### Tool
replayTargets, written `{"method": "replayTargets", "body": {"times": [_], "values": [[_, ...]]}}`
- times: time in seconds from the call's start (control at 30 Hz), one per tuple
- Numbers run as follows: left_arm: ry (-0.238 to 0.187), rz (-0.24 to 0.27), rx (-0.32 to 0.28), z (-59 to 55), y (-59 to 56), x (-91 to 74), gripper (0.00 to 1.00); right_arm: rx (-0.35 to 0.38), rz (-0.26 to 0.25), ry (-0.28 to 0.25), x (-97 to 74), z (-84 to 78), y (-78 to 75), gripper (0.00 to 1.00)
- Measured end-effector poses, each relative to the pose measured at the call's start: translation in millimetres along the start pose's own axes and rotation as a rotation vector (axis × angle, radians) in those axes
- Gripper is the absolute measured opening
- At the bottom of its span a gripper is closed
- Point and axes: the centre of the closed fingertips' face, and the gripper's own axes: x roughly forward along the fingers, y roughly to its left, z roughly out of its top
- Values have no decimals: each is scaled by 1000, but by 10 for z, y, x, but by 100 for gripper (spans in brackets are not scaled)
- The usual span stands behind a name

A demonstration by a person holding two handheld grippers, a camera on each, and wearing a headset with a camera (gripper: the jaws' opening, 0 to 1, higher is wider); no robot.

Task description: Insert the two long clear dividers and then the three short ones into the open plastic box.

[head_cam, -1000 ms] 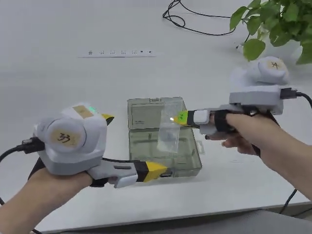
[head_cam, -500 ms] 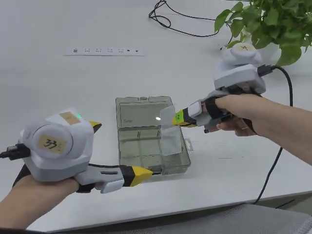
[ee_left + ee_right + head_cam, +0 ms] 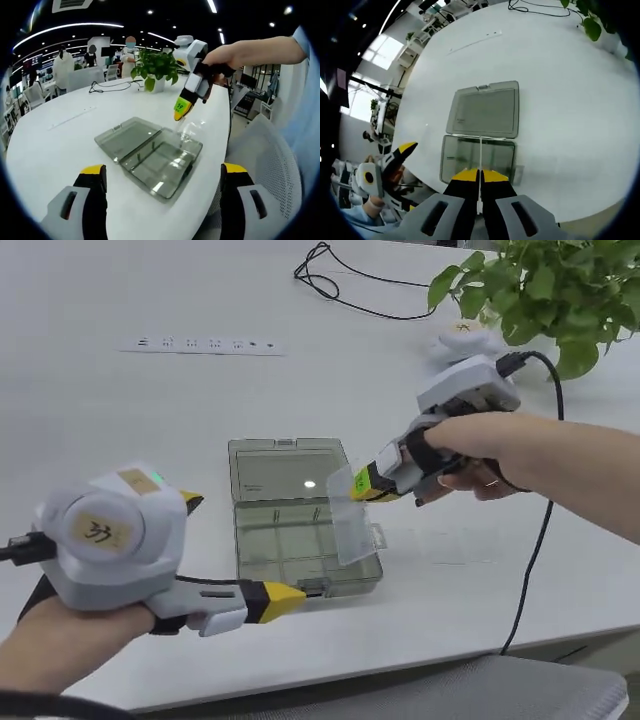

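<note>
1. Head view: bright, even light from above; white table (image 3: 120, 420) near washed out twd 12 o'clock, shadows faint & soft.
2. Small glare spot on box lid (image 3: 308, 483); clear divider (image 3: 350, 525) pinched in my right gripper (image 3: 362, 485) reads as edges & sheen.
3. Left gripper view: ceiling strip lights (image 3: 70, 27) at 11–1 o'clock, fisheye bends edges hard.
4. Right gripper view: window (image 3: 382, 51) blown out at 10 o'clock; jaws at 6 o'clock a bit soft.
</note>
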Motion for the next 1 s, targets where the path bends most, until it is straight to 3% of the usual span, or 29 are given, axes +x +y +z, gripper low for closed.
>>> {"method": "replayTargets", "body": {"times": [0.33, 0.73, 1.0], "values": [[-2, -28, -3, -28, -51, 35, 96, 29, -76, 68, 53, -54, -37, 2], [-8, -61, -3, -47, -83, 78, 95, 57, -129, 112, 116, -122, 21, 2], [-8, -70, -8, -67, -59, 82, 95, 47, -167, 152, 173, -105, -21, 2]]}}
